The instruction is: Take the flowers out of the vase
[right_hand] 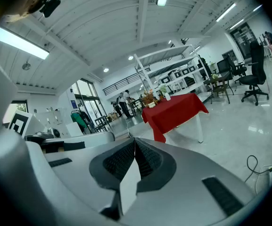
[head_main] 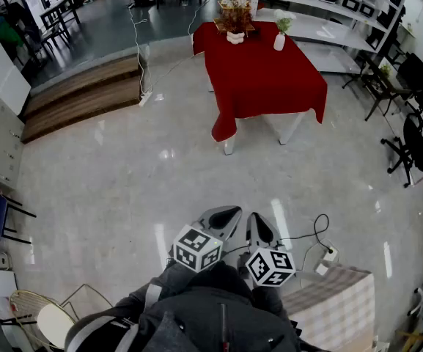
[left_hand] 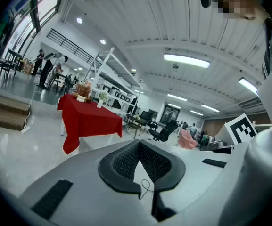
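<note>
Far across the floor, flowers stand in the vase on the bench: removal not started. My left gripper and right gripper: jaws closed, empty.

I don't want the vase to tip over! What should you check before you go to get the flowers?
1. Small white vase stands upright on the red-clothed table: ok.
2. Pale flowers sit in the vase: ok.
3. Vase close enough to reach: not ok. It is far off across the shiny floor.
4. Fingers open for grabbing: not ok. The left gripper and right gripper are both shut and empty.
5. Walking path: ok, but mind the black cable on the floor beside the right gripper.
6. How tightly the stems sit: cannot tell, too small from here.
</note>
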Motion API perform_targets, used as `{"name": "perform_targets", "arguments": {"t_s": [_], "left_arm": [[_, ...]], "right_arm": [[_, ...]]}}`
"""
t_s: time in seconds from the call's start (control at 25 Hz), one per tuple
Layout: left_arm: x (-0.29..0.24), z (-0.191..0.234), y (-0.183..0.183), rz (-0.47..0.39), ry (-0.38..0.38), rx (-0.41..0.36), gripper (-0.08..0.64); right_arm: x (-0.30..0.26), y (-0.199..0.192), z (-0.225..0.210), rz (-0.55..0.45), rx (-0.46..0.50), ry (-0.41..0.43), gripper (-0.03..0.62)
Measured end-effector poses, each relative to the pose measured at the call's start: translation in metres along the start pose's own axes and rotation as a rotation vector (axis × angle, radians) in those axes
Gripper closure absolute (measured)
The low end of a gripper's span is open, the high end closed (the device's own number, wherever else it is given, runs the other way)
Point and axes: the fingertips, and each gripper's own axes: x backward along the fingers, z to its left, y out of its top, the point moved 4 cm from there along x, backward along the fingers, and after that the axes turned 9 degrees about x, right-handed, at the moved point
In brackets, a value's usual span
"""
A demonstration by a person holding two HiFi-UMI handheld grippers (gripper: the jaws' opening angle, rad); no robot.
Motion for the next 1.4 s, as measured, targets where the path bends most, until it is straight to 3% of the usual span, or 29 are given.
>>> {"name": "perform_targets", "arguments": {"t_s": [0.64,1.0,1.4], "left_arm": [[-0.014,-0.004,-0.006,0.014,-0.015,0.000,0.552],[-0.061,0.026,0.021,0.031,-0.051,0.004,0.552],[-0.121,0.067,0.086,0.007,-0.084,-0.014,0.552]], "right_arm": [[0.004,0.006,-0.006,-0.054,-0.043,-0.035,0.580],[-0.040,0.017,-0.026,-0.039,-0.078,-0.077,0.580],[-0.114,0.065,-0.062,-0.063,-0.077,-0.108,0.580]]}}
